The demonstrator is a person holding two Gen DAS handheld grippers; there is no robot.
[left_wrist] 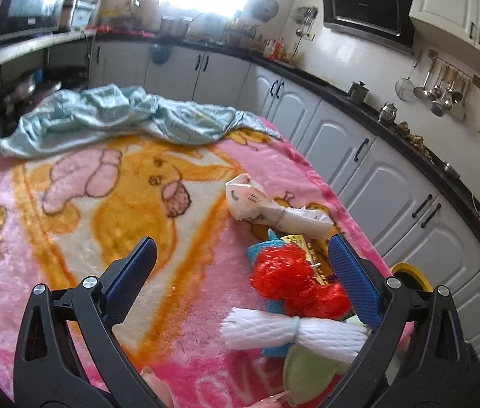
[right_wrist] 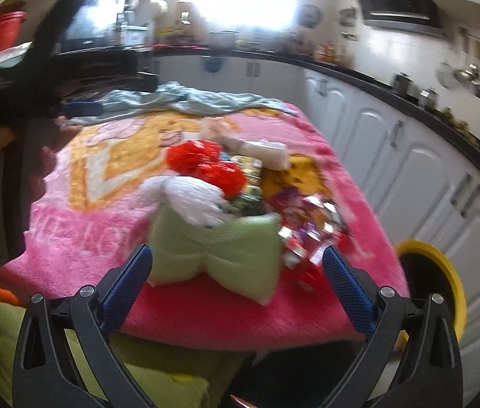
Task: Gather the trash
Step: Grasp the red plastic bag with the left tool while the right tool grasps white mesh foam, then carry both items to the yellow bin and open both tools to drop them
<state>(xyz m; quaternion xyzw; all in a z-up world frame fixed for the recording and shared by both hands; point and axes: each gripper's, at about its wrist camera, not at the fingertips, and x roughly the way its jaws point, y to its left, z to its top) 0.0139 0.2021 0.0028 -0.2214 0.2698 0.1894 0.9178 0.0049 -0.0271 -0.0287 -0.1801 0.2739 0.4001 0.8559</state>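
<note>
Both my grippers, left gripper [left_wrist: 240, 284] and right gripper [right_wrist: 238, 278], are spread, empty. Risk: foam net [left_wrist: 294, 331] snagging red mesh [left_wrist: 290, 280], dragging it off pink blanket [left_wrist: 70, 272].

Pink blanket [left_wrist: 70, 272], blue cloth [left_wrist: 104, 115]

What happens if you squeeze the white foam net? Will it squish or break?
The white foam net would probably squish, since its mesh looks soft and airy. It likely weighs very little for its size. A band ties it in the middle, so the ends may flop. The left gripper is open above the pile, not touching it.
</note>
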